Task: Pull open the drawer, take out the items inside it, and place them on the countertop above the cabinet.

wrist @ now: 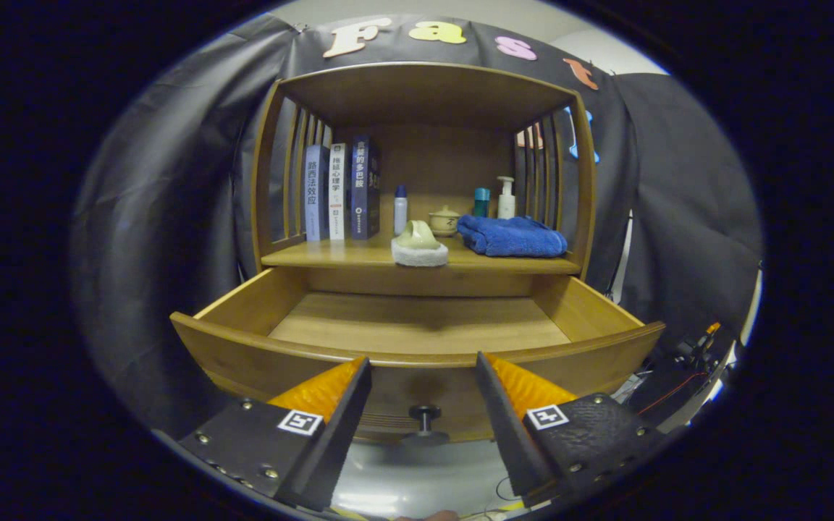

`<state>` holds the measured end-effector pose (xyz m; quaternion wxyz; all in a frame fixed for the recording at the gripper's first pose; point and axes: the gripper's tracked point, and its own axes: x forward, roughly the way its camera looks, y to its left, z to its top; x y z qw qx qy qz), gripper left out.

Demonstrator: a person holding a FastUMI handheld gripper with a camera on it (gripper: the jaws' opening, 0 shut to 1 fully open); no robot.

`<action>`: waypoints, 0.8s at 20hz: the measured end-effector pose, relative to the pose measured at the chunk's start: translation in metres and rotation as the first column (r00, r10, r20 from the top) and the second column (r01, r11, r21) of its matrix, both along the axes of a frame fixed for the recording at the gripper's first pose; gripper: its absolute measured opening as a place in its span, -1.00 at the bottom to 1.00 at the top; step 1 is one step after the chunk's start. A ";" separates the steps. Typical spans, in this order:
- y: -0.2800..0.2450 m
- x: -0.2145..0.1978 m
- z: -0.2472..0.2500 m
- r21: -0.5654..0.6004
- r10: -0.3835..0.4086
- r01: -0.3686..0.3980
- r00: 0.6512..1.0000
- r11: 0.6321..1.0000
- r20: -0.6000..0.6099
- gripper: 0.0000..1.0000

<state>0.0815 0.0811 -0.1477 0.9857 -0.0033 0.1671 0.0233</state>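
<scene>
The claw (423, 369) stands spread wide with nothing between its fingers, its tips level with the front rim of the pulled-out wooden drawer (258, 354). Between the fingers and a little below the tips sits the small dark round knob (425, 414) on the drawer's front panel, touched by neither finger. Just beyond the tips the drawer's bare wooden floor lies open to view.

Further ahead, above the drawer, is the wooden surface (330, 255) of the slatted cabinet. At its front edge, straight ahead of the claw, rests a pale green scrubber on a white pad (418, 246). Ahead and to the right lies a folded blue towel (511, 236). Behind these stand a small lidded beige pot (444, 221), a slim white bottle with a blue cap (400, 208), a teal container (481, 202) and a white pump bottle (506, 198). Ahead and to the left three upright books (342, 190) lean against the slats.
</scene>
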 end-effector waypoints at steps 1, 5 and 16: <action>-0.001 0.003 0.001 0.003 0.003 -0.003 1.000 1.000 0.005 0.74; -0.001 0.022 0.004 0.007 0.004 -0.004 1.000 1.000 0.025 0.74; 0.018 0.103 0.001 0.006 -0.003 0.003 1.000 1.000 0.016 0.75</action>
